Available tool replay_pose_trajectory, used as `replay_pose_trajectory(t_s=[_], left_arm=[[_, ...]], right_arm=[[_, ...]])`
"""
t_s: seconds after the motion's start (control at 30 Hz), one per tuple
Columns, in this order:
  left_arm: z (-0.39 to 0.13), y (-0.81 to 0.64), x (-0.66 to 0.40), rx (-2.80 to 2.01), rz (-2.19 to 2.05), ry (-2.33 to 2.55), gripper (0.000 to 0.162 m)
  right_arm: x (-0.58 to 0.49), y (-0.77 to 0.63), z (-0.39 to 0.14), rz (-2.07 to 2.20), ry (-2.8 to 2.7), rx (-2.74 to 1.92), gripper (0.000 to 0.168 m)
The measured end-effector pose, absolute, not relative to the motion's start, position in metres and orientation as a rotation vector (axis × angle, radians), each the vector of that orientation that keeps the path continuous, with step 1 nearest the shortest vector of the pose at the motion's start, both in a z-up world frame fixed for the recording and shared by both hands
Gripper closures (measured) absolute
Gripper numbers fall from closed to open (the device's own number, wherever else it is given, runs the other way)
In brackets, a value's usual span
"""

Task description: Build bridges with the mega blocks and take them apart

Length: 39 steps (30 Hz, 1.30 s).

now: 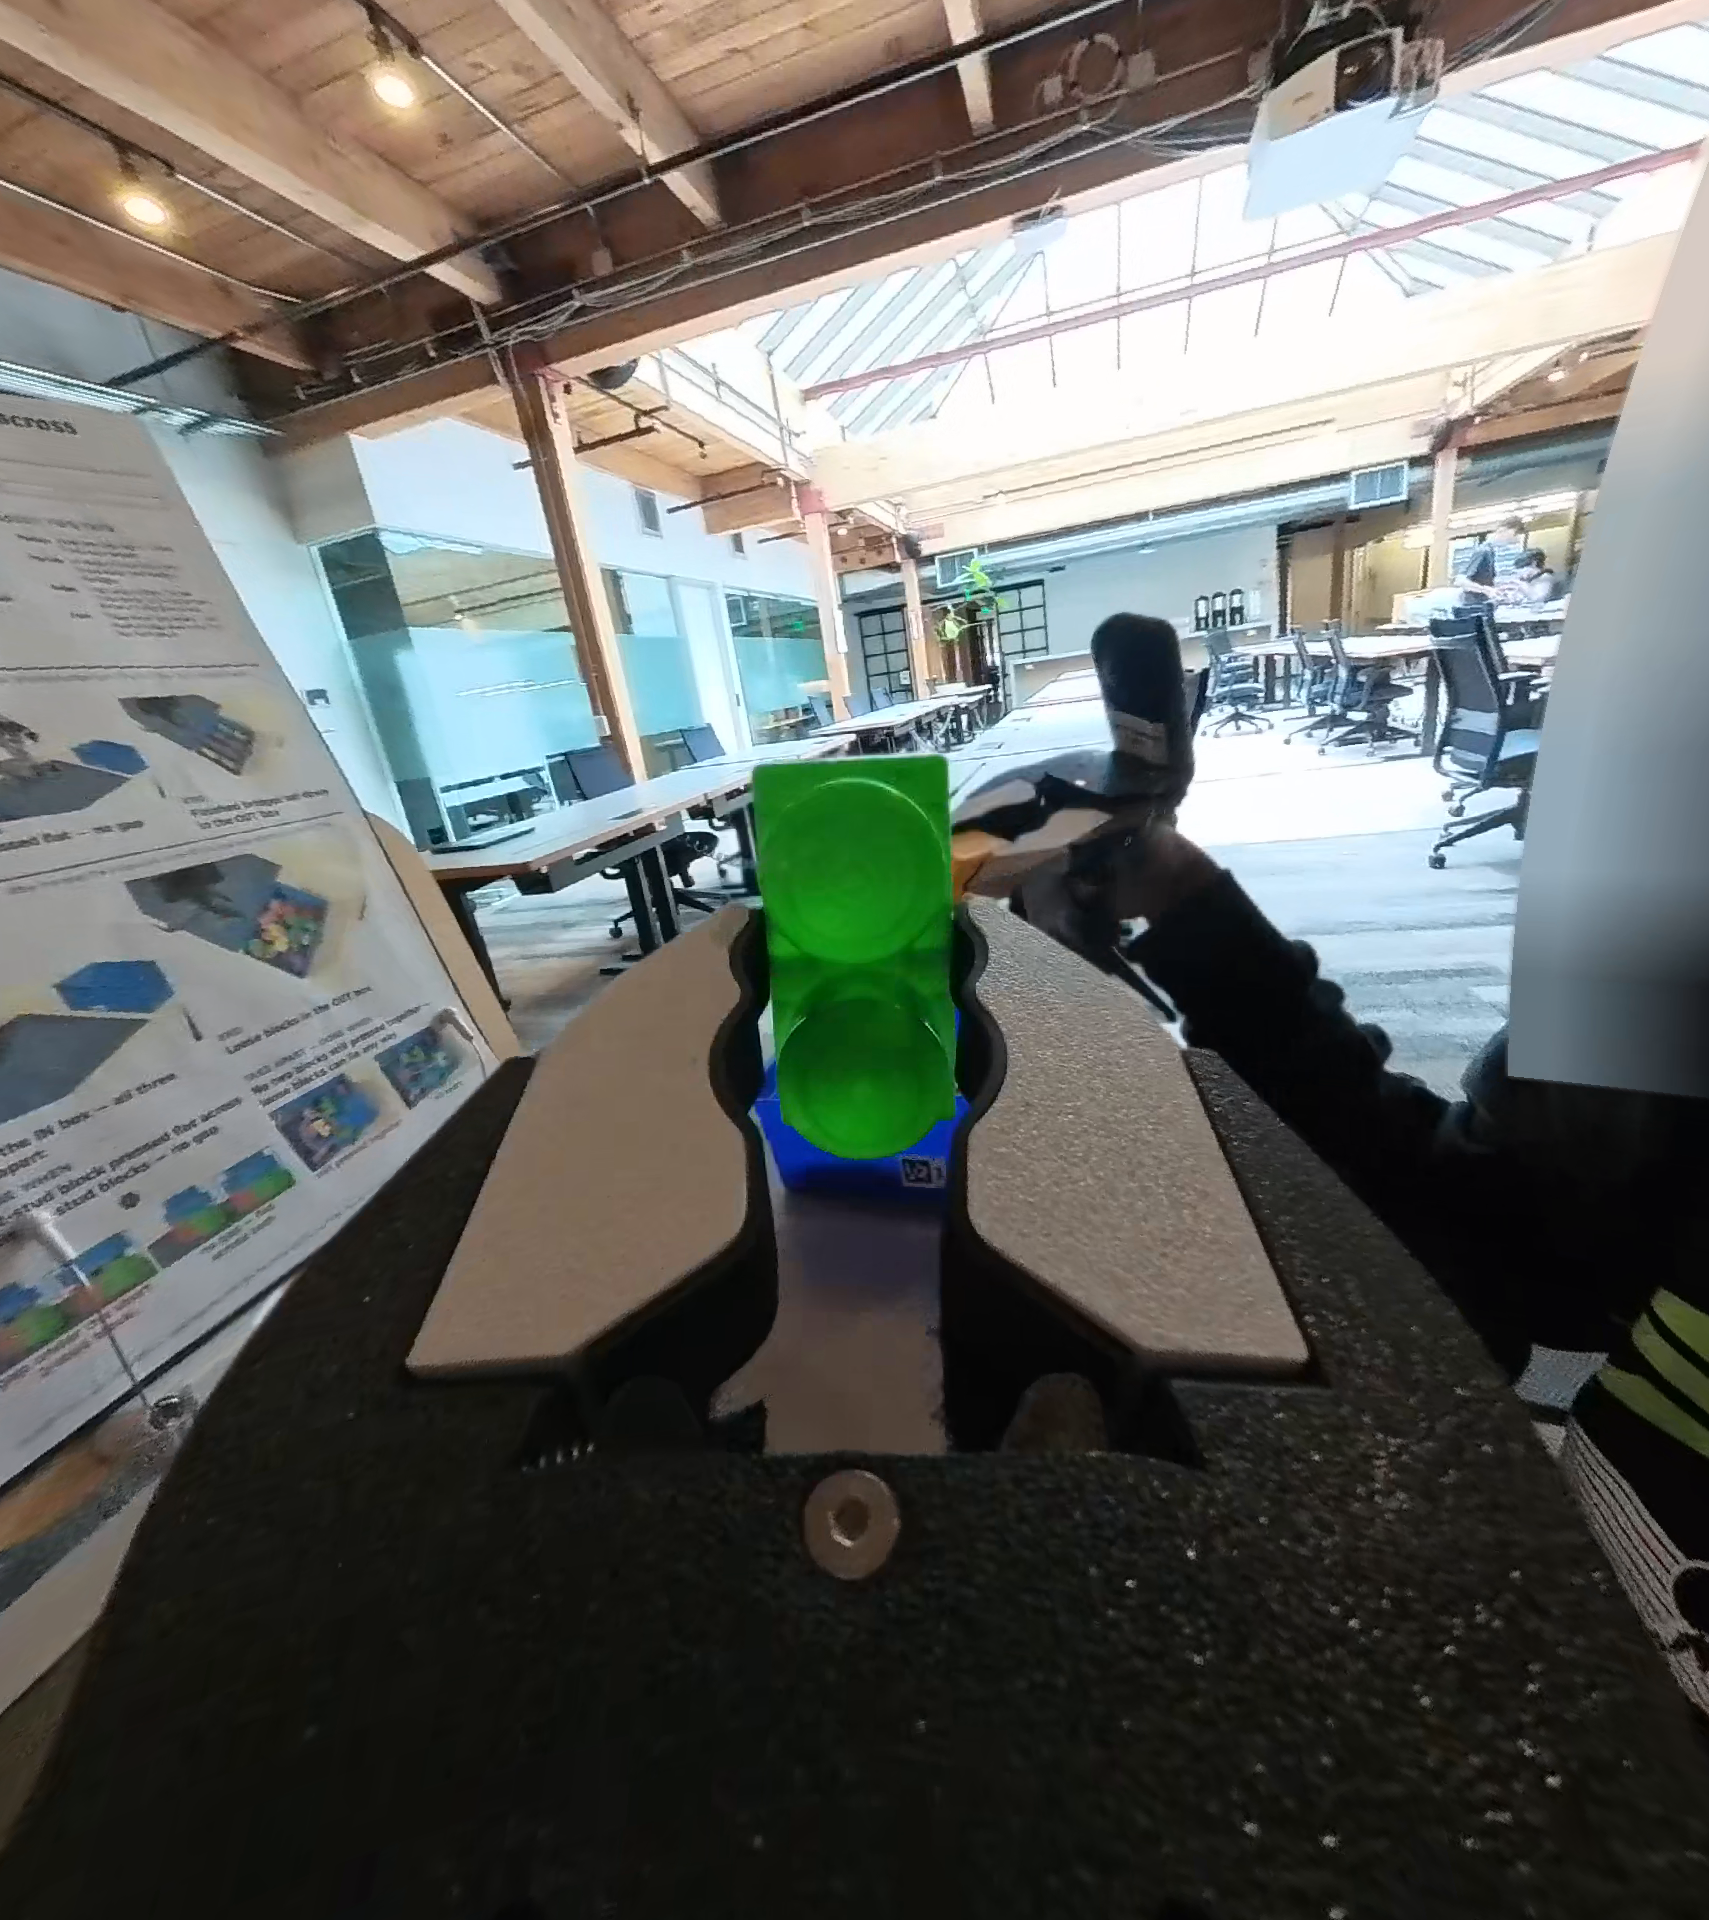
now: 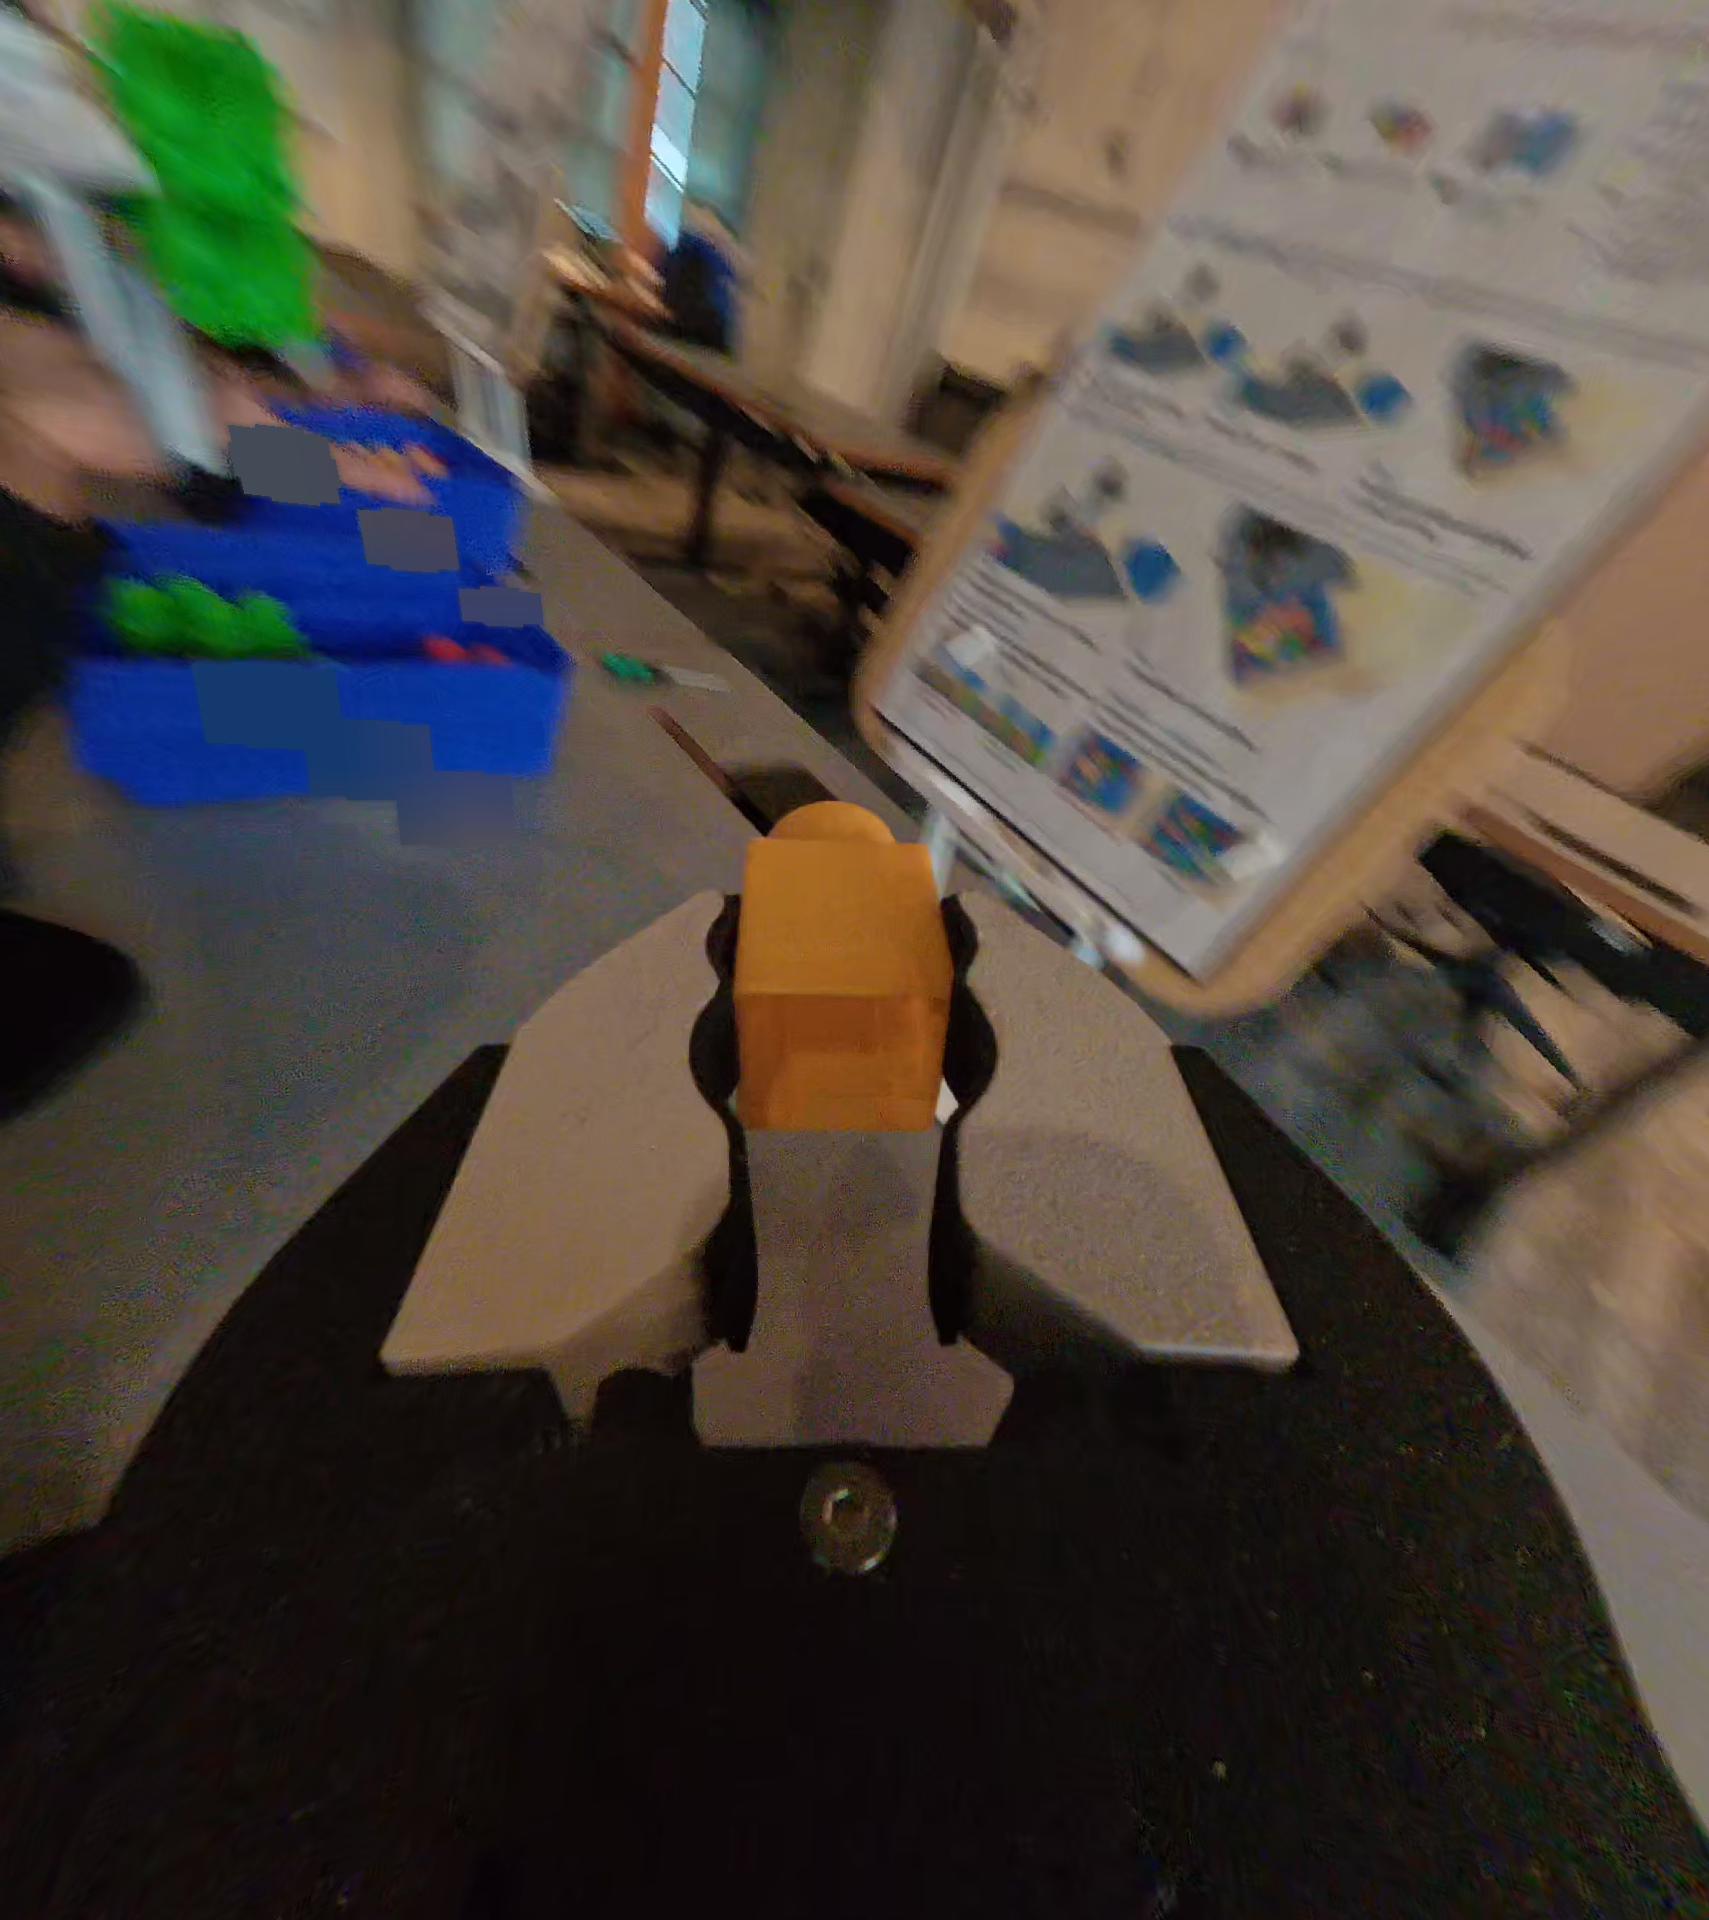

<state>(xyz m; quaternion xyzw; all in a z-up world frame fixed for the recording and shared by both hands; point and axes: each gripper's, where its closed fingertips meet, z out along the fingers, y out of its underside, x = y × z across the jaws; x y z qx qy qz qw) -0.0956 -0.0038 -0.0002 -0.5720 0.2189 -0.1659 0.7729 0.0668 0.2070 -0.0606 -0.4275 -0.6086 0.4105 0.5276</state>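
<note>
Green block [image 1: 855, 961] stacked on a blue one [image 1: 834, 1153], clenched in the left tongs [image 1: 855, 1023]; right tongs [image 2: 837, 1003] grip an orange block [image 2: 837, 997], both aloft. Separation looks underway; blue bins [image 2: 320, 665] wait at the tabletop's far edge.

Left gripper [image 1: 855, 997]: fingers [image 1: 611, 1153] of matt grey grainy plastic, on a rough, speckled black body. Green block [image 1: 850, 956]: glossy, slightly translucent plastic with smooth round studs, seated on a blue block [image 1: 829, 1153] of smooth plastic. Right gripper [image 2: 837, 997]: same matt grey fingers [image 2: 559, 1174]; orange block [image 2: 837, 997] of smooth, satin plastic. Instruction sheet [image 1: 91, 831]: printed paper on a pale wooden board [image 1: 434, 914]. Table [image 2: 310, 987]: matt grey. Bins [image 2: 330, 717]: blue plastic, blurred
</note>
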Motion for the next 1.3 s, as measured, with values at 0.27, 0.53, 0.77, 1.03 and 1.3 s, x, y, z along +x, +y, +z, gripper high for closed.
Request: replay_pose_trajectory(t_s=[0.27,0.53,0.77,1.03,1.3], left_arm=[[0.001,-0.009,-0.103,-1.239,-0.321,0.461,0.128],[-0.001,-0.006,-0.102,-1.258,-0.286,0.47,0.128],[-0.004,-0.002,-0.1,-1.272,-0.275,0.479,0.128],[-0.006,0.0,-0.099,-1.283,-0.276,0.481,0.128],[-0.009,0.002,-0.096,-1.296,-0.279,0.497,0.128]], right_arm=[[0.149,0.295,-0.163,0.395,-1.512,-1.677,0.132],[0.182,0.297,-0.247,0.282,-1.709,-2.14,0.132],[0.203,0.31,-0.288,0.268,-1.658,-2.407,0.132],[0.206,0.315,-0.303,0.299,-1.633,-2.475,0.131],[0.204,0.317,-0.295,0.241,-1.638,-2.43,0.118]])
